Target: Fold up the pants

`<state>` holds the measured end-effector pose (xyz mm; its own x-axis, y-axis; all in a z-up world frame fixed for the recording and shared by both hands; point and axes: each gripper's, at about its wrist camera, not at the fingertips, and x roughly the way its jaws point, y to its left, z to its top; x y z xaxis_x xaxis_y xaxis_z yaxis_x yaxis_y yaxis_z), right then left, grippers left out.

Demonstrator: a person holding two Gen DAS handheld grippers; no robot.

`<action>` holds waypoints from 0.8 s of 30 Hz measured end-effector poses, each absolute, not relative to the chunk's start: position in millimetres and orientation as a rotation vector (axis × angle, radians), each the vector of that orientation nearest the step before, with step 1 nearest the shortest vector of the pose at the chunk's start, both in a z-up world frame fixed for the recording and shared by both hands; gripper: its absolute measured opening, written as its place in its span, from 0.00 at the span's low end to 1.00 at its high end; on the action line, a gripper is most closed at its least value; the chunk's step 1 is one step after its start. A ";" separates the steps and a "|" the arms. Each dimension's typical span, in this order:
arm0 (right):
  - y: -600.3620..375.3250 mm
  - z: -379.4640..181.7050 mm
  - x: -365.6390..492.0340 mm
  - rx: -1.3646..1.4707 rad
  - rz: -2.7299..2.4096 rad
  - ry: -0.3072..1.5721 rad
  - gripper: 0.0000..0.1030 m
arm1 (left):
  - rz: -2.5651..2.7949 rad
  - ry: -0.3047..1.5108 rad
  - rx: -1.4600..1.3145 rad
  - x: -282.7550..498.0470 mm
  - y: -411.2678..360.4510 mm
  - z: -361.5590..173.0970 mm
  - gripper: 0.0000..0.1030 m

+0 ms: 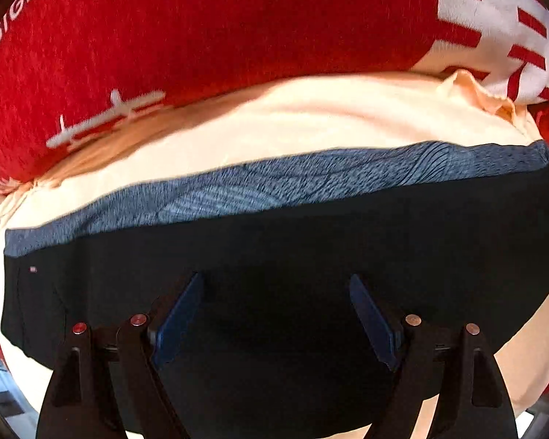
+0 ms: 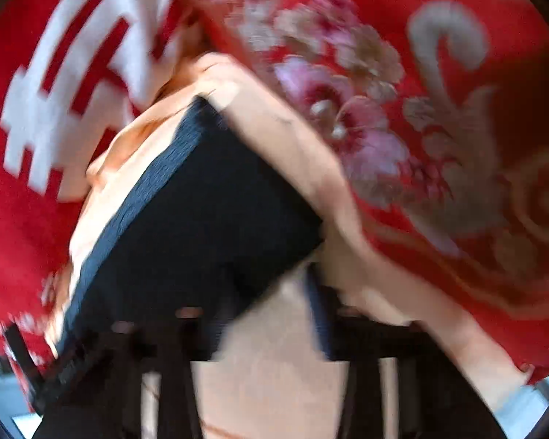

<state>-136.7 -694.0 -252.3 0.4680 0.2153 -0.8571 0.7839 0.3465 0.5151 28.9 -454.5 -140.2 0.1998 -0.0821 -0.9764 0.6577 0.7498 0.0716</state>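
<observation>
Nearest you, your left gripper [image 1: 276,320] stands wide open just above the black pants [image 1: 274,256], its blue pads [image 1: 177,323] apart with nothing between them; the dark cloth fills the near half of the left wrist view, apparently already folded into a compact block, with a grey-blue heathered waistband [image 1: 274,186] running straight along its far edge; beyond that lies a pale peach sheet [image 1: 292,117], then a red blanket [image 1: 201,29] with white lettering. In the blurred right wrist view, your right gripper [image 2: 267,325] sits at the near right corner of the pants [image 2: 186,226]; its jaws look narrowed, but the blur hides whether they pinch cloth, so you cannot tell. Judging by the squared outline, most folding seems done; a last fold or some smoothing may remain. Edges look clean on the far and right sides; the peach sheet [image 2: 274,117] gives open room right and far, while a red floral cover [image 2: 439,91] bunches close on the far right.
</observation>
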 end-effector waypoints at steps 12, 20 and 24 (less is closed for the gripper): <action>-695.3 -199.8 -141.3 1.020 -0.463 1.042 0.24 | -0.541 1.217 0.541 65.3 -466.9 -121.7 0.95; -702.9 -239.2 -30.2 0.855 -0.293 1.120 0.24 | -0.427 1.232 0.560 94.4 -506.3 -168.3 0.95; -711.8 -251.1 -32.3 0.782 -0.346 1.119 0.20 | -0.346 1.228 0.550 129.5 -487.4 -176.7 0.95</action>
